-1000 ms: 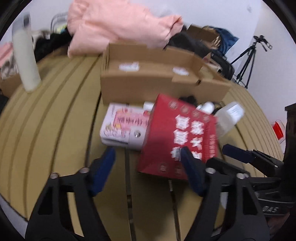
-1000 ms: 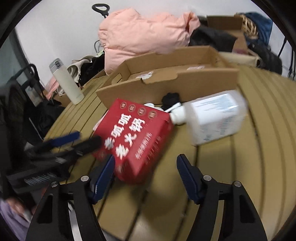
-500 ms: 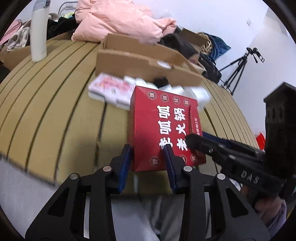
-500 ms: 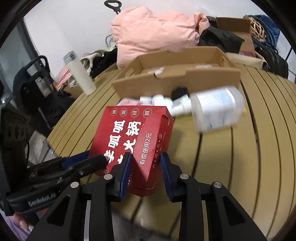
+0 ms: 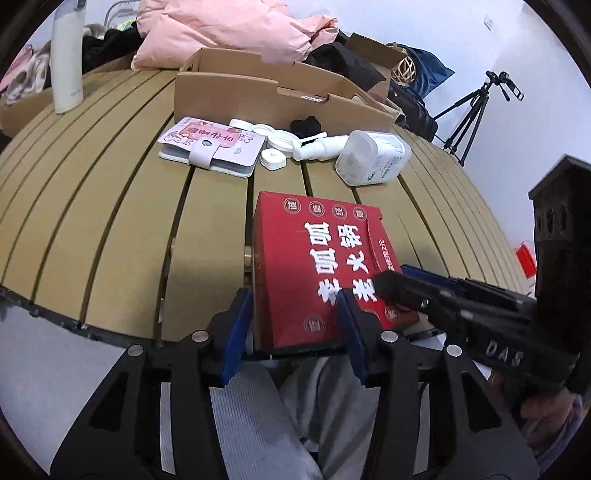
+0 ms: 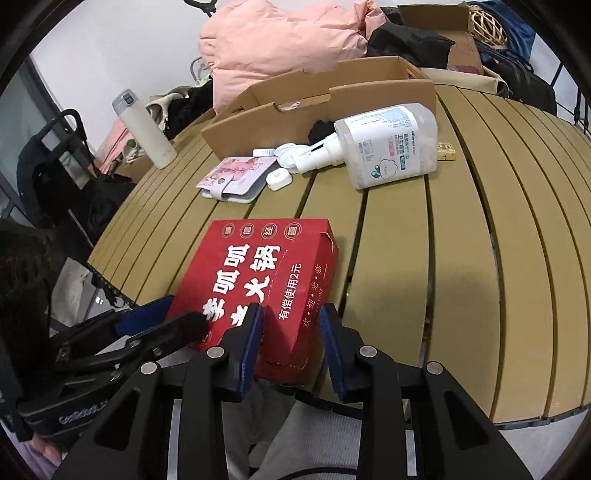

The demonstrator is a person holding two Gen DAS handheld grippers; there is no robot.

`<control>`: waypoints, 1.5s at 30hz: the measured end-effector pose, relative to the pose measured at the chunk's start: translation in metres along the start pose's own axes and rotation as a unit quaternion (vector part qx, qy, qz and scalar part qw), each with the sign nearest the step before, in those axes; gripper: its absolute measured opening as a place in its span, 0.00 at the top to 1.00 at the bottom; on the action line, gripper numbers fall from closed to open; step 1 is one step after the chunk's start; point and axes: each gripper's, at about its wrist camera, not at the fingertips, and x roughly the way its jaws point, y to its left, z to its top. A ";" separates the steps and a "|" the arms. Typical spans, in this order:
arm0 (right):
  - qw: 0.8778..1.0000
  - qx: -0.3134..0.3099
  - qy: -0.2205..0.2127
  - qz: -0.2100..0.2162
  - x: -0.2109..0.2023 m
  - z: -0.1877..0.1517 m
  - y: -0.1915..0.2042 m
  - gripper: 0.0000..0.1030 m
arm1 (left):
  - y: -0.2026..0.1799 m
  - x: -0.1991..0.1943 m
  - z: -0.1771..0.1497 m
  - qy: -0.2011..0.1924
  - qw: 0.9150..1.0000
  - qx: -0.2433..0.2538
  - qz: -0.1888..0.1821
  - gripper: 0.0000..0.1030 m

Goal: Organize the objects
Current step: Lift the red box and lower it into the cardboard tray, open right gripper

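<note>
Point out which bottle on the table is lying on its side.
The clear pump bottle with the white label lies on its side beside the cardboard box; the white thermos stands upright.

Background, upper frame: pink padded jacket; white thermos flask upper left; black camera tripod upper right; woven ball.
</note>
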 end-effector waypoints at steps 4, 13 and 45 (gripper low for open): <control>1.000 -0.006 0.002 0.004 0.002 0.002 0.006 0.66 | 0.004 -0.005 0.003 -0.014 1.000 -0.022 -0.002 0.70; 0.995 -0.025 -0.094 0.025 -0.044 0.106 0.024 0.71 | 0.011 -0.037 0.138 -0.088 0.995 -0.035 -0.045 0.71; 0.994 0.063 -0.011 0.091 0.011 0.312 -0.035 0.21 | 0.049 -0.071 0.280 -0.087 0.987 0.039 0.126 0.21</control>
